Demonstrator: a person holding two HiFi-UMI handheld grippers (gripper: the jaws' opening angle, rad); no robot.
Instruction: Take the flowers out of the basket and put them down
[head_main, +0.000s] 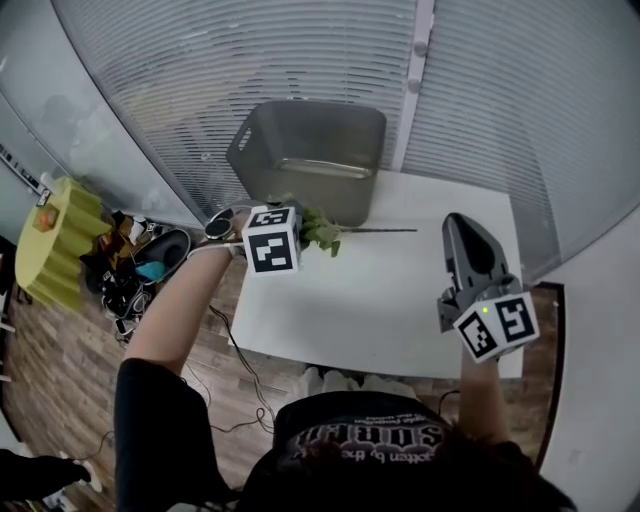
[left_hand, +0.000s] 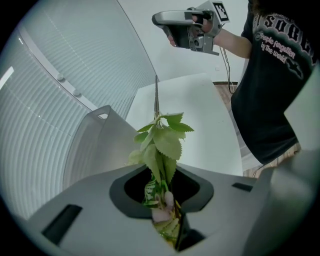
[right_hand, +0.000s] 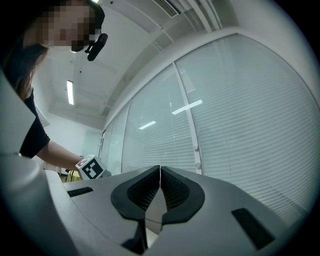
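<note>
Now | left gripper (head_main: 298, 232) clenched on the leafy flower stem (left_hand: 162, 145), blossom end in the jaws, stalk angled down, probably to lay it flat | stem clear of the grey plastic basket (head_main: 310, 150), over the white table (head_main: 400, 300) | right gripper (right_hand: 159, 175) closed, empty, held aside, likely keeping the table free.

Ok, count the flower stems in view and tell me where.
1: a leafy flower stem, clamped in the left gripper's jaws over the white table, just in front of the grey basket. More may lie hidden inside the basket.
</note>
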